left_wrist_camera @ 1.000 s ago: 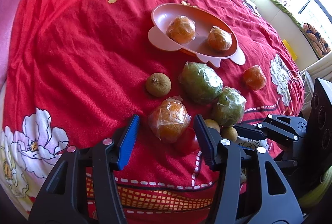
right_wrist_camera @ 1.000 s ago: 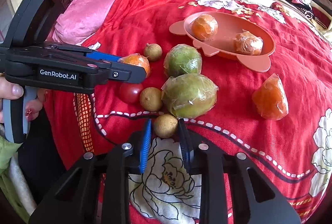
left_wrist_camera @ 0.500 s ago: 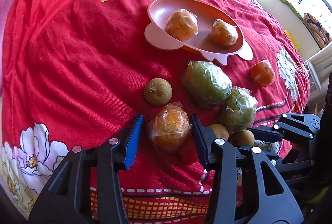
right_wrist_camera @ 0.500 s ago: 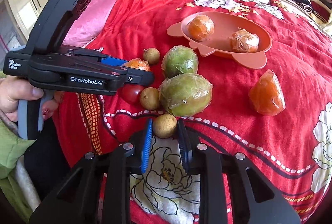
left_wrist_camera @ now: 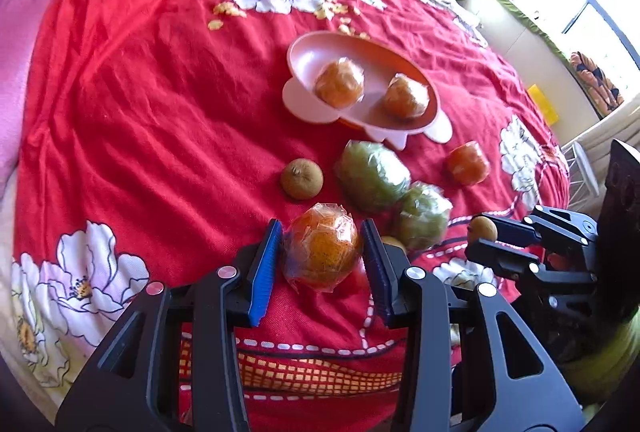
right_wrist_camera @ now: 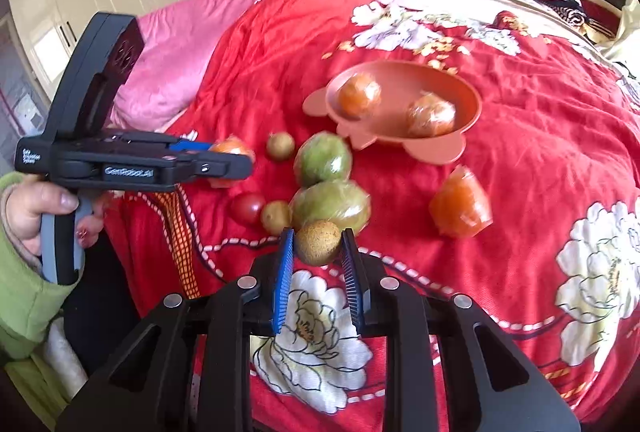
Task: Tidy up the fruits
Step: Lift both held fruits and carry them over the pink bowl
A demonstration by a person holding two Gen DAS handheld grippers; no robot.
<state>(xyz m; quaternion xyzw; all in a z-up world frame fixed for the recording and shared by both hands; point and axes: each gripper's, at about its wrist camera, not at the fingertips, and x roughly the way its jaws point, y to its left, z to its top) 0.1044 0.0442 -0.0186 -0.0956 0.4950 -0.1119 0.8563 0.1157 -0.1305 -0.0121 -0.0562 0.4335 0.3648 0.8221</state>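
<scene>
Left gripper (left_wrist_camera: 322, 254): jaws closing across the middle of the film-wrapped orange (left_wrist_camera: 323, 247), which sits apparently just clear of the red bedspread (left_wrist_camera: 140, 119). Film is slippery, fruit soft; grip wants gentle pressure. Right gripper (right_wrist_camera: 318, 252) pinches a small, firm brown fruit (right_wrist_camera: 318, 242).

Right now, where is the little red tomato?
In the right wrist view the red tomato lies on the red blanket, left of a small brown fruit and below the left gripper.
</scene>
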